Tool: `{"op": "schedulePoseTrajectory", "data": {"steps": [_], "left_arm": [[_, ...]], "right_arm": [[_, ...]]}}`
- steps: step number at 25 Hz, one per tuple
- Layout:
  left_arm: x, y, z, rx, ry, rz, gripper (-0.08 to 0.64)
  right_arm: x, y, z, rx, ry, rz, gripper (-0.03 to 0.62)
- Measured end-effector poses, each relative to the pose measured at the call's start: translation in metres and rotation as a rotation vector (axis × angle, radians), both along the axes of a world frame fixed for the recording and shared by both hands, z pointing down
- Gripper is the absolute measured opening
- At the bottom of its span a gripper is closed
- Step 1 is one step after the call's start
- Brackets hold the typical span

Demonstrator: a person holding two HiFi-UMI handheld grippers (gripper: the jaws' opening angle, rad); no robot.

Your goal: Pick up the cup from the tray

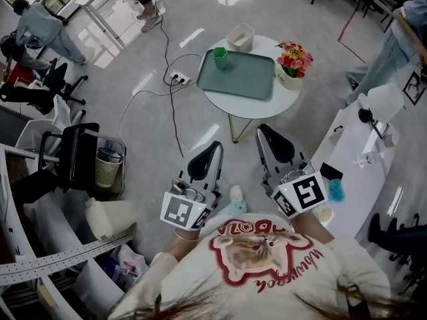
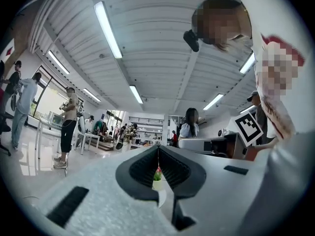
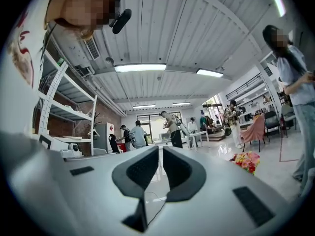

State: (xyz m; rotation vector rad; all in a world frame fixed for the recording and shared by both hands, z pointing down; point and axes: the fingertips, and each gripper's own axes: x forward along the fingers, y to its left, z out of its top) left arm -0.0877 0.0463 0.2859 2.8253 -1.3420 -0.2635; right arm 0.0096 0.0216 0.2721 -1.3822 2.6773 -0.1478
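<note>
A green cup (image 1: 219, 58) stands upright on the far left corner of a grey-green tray (image 1: 243, 79), which lies on a round white table (image 1: 283, 99). Both grippers are held close to the person's chest, well short of the table and above the floor. My left gripper (image 1: 217, 145) has its jaws together with nothing between them, and so does my right gripper (image 1: 262, 129). In the left gripper view the left gripper (image 2: 158, 151) shows only a thin slit. The right gripper (image 3: 160, 151) also looks shut and empty in its own view. Neither gripper view shows the cup.
A white box (image 1: 241, 37) and a pot of flowers (image 1: 293, 64) also stand on the table beside the tray. A power strip (image 1: 179, 79) with cables lies on the floor to the left. A black chair (image 1: 73, 155), a white counter (image 1: 360, 165) and several people surround the spot.
</note>
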Motion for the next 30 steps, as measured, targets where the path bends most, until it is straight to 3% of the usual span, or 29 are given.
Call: {"op": "schedulePoseTrajectory", "data": {"steps": [17,30], "left_arm": [[-0.012,-0.113,0.006,-0.012,0.014,-0.002,0.014],[0.007,-0.267,0.007,-0.005,0.017,-0.082,0.015]], "right_arm": [[-0.011,-0.11,0.003,-0.005,0.009,0.001,0.044],[0.008,-0.269,0.01,-0.023,0.01,-0.081,0.044]]}}
